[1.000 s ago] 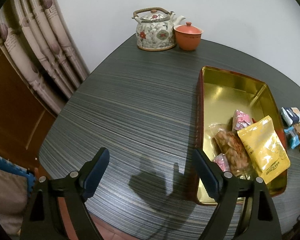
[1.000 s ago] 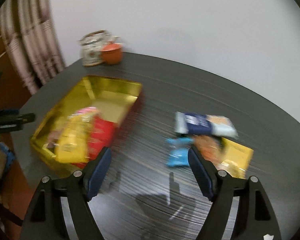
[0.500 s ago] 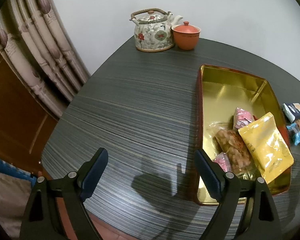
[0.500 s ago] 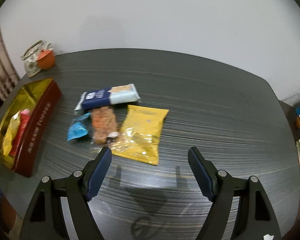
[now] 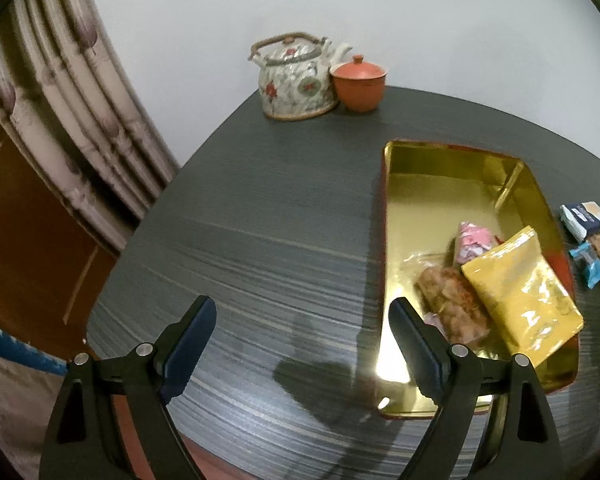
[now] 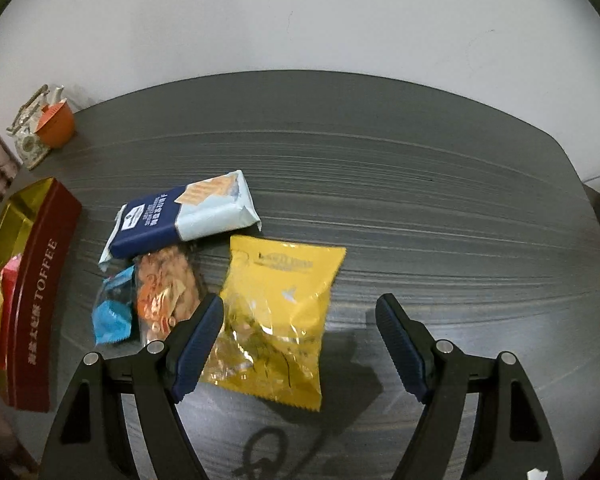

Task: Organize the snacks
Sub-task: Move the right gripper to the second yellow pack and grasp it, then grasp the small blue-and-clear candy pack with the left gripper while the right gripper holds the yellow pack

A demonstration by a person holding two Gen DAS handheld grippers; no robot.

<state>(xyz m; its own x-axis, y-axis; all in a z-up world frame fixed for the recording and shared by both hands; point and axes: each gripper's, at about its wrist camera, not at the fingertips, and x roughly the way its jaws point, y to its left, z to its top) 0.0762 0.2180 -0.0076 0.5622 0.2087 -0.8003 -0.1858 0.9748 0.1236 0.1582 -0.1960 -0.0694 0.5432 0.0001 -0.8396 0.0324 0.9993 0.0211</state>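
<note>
A red toffee tin with a gold inside lies on the dark table; it holds a yellow bag, a pink packet and a brown snack pack. My left gripper hangs open over bare table just left of the tin. In the right wrist view, loose snacks lie right of the tin: a blue-and-white pack, a small blue packet, an orange-brown pack and a yellow bag. My right gripper is open, low over the yellow bag, its left finger at the bag's left edge.
A floral teapot and an orange lidded cup stand at the table's far corner by the wall. A curtain hangs left of the table. The table's front edge runs just below my left gripper.
My right gripper swung right from the tin to the loose snacks and sank toward the yellow bag. My left gripper stayed nearly still beside the tin.
</note>
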